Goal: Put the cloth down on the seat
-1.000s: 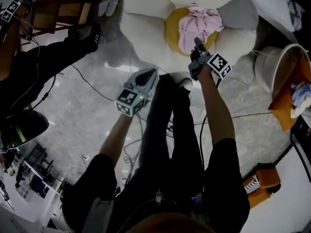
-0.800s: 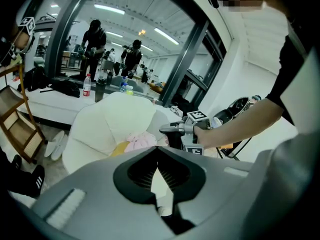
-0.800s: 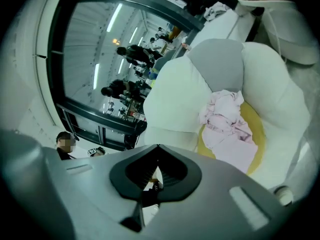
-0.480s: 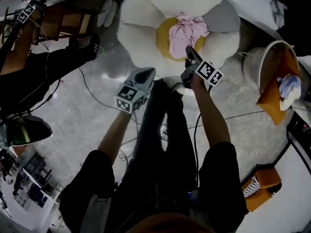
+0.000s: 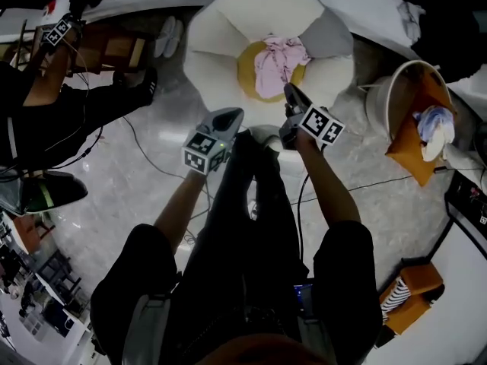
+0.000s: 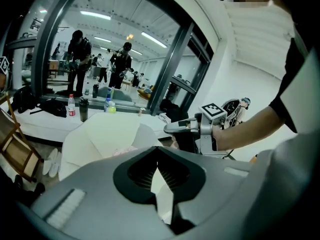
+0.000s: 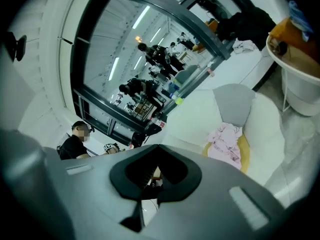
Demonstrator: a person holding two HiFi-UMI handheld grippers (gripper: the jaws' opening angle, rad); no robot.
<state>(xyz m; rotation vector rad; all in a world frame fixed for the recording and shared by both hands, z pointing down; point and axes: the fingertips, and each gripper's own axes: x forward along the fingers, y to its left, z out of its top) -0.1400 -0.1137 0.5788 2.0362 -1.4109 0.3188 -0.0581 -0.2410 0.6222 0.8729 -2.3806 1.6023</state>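
Pink cloth [image 5: 274, 63], crumpled on flower chair's [image 5: 217, 44] yellow seat [image 5: 246, 72], apparently placed; left gripper [image 5: 231, 115] and right gripper [image 5: 290, 91] both closed, empty, held clear.

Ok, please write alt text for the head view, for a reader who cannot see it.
A pink cloth lies crumpled on the yellow centre of a white flower-shaped seat. Below it, seen from above, a person holds the left gripper and right gripper clear of the cloth.
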